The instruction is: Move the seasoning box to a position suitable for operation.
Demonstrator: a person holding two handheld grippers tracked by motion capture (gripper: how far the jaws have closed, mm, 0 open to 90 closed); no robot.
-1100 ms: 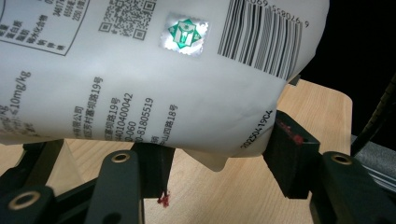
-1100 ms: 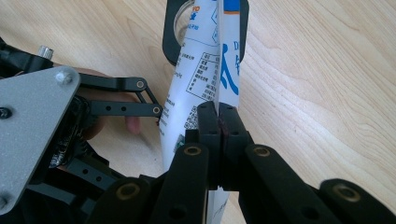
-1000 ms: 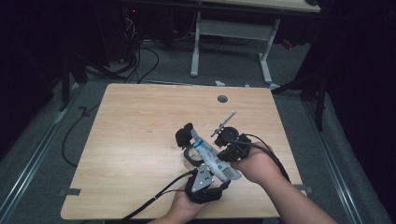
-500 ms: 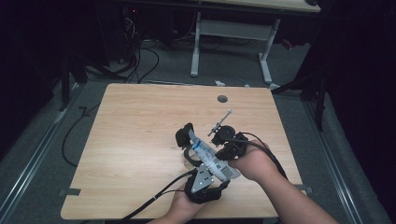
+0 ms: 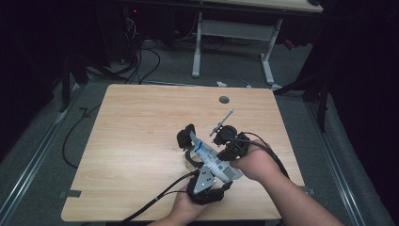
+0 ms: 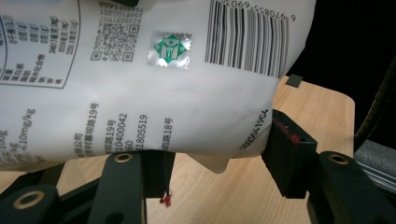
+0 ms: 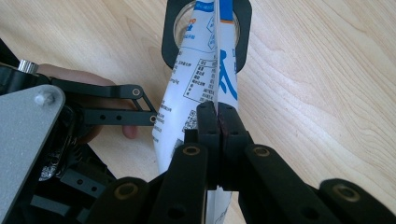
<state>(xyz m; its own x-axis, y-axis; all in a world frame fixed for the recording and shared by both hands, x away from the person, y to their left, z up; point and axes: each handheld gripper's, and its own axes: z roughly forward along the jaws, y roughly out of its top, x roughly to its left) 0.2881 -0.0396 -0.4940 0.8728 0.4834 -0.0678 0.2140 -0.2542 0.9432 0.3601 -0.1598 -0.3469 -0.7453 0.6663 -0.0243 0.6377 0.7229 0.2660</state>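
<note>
A white bag (image 5: 214,160) with blue print and a barcode lies tilted between both grippers, above the wooden table (image 5: 136,141). My left gripper (image 5: 195,153) comes in from the near edge, and its jaws are shut on the bag's (image 6: 163,93) wide body. From the right, my right gripper (image 5: 224,157) is shut tight on the bag's thin flat edge (image 7: 215,88). The bag's far end points at a black-rimmed glass container (image 7: 168,42), which stands on the table just beyond the left gripper (image 7: 154,119).
A thin metal rod-like piece (image 5: 224,121) sticks up past the right gripper. A round cable hole (image 5: 224,100) sits near the table's far edge. Cables (image 5: 155,202) trail off the near edge. White legs of another table (image 5: 197,47) stand behind.
</note>
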